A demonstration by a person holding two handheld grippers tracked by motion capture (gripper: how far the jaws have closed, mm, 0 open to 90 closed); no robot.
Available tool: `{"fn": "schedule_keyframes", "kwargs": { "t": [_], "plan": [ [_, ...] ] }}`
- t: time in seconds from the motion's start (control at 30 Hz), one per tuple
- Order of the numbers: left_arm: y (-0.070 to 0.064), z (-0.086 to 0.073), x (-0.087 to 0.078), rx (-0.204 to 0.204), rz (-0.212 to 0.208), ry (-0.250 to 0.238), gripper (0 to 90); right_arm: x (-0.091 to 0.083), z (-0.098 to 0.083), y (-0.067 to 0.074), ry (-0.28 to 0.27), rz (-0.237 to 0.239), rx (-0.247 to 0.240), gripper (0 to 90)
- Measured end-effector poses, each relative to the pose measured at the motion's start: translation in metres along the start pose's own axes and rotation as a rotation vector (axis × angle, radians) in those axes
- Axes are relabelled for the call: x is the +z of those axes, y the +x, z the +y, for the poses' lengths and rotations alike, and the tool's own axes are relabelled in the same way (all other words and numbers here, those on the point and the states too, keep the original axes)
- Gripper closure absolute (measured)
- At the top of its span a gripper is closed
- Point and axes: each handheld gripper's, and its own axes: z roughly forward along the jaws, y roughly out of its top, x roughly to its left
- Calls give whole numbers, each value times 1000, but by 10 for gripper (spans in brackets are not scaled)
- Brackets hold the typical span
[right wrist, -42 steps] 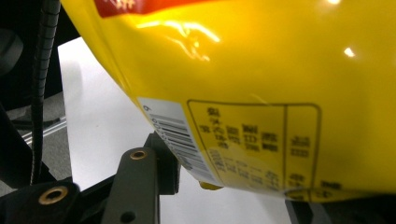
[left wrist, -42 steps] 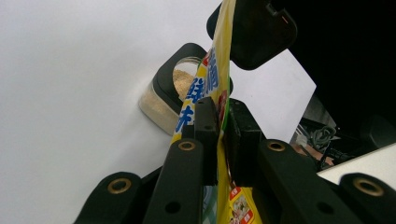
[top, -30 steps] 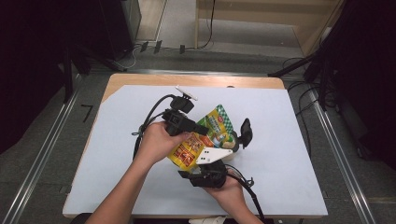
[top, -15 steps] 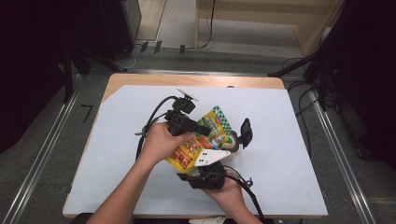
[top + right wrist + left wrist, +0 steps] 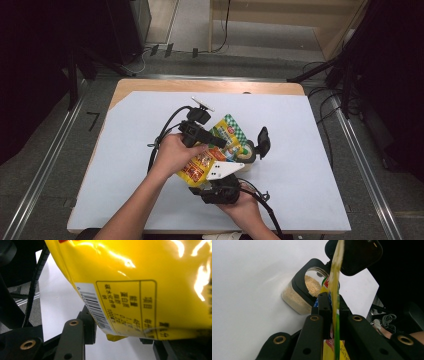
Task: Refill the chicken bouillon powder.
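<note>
Over the white surface, my left tool is clamped on the glossy yellow-green snack pouch's edge; my right tool grips its bottom beside the open clear grain-filled jar.

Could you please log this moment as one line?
left hand-held gripper: shut on yellow pouch | right hand-held gripper: holds its bottom | open jar: behind

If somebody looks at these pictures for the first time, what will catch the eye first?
First comes the bright yellow bag, held above the middle of the white table between the left gripper and the right gripper. Just beyond it stands an open jar of pale grains, its black lid flipped up.
</note>
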Motion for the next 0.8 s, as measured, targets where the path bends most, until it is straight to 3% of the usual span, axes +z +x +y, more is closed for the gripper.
{"fn": "schedule_keyframes", "kwargs": {
  "t": [0.23,0.8],
  "plan": [
    [1,-2,-10,6,-22,-18,899,0,1,1,-2,0,-10,581],
    [12,-8,-37,-39,-52,-82,900,-2,0,-4,-16,-21,15,524]
  ]
}}
